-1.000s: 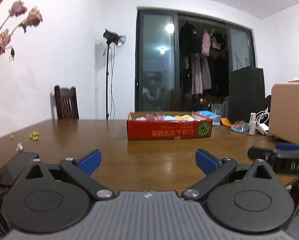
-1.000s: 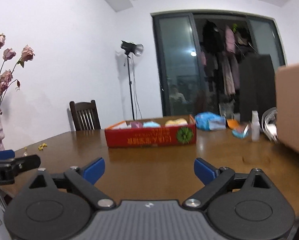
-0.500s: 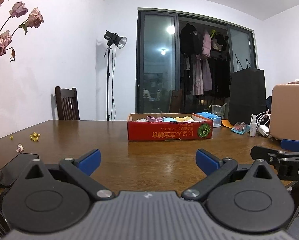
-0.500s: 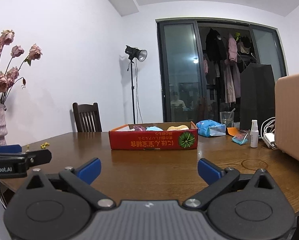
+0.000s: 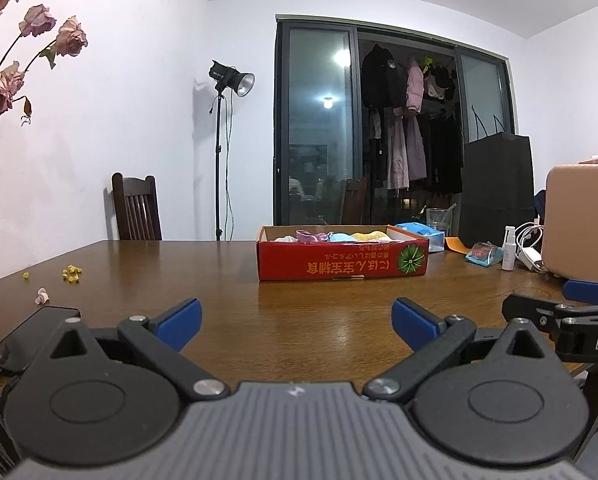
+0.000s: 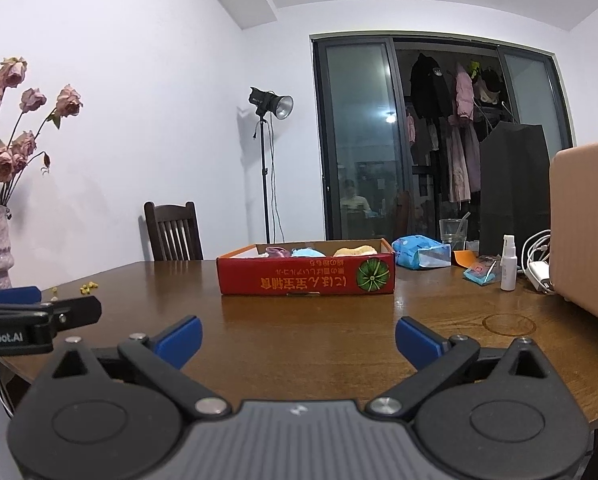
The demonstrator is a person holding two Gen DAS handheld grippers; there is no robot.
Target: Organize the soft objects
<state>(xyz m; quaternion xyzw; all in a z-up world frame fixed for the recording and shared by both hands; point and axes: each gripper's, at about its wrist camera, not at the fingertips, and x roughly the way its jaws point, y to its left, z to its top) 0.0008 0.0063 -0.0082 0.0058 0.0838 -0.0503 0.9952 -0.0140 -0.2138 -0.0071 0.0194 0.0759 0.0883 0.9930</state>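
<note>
Red cardboard fills the middle of my left wrist view: the shallow box (image 5: pixel 343 258) sits dead ahead of the left gripper (image 5: pixel 295 318), well beyond its tips, on the wooden table (image 5: pixel 219 280). Compared with 1 second back, this camera has steadied and levelled; the blur is gone and the box has barely shifted in frame, so I read it as the rig settling, not advancing. Both blue fingers (image 5: pixel 179 316) stand spread wide with only bare wood between them. Over the box's near wall I can make out 4 soft objects (image 5: pixel 331 236), white, purple, blue and yellow, side by side inside. A phone (image 5: pixel 27 336) lies just left of the tool, and the right gripper (image 5: pixel 559 316) pokes in from the right. In the right wrist view the change is larger: the camera has tipped up and sharpened, and the box (image 6: pixel 305 274) has dropped lower in frame, ahead and slightly left of the gripper (image 6: pixel 297 338), equally spread and holding nothing. The soft pieces (image 6: pixel 303 252) already lie in the box; whether they need sorting further or are done, I cannot tell from here.
</note>
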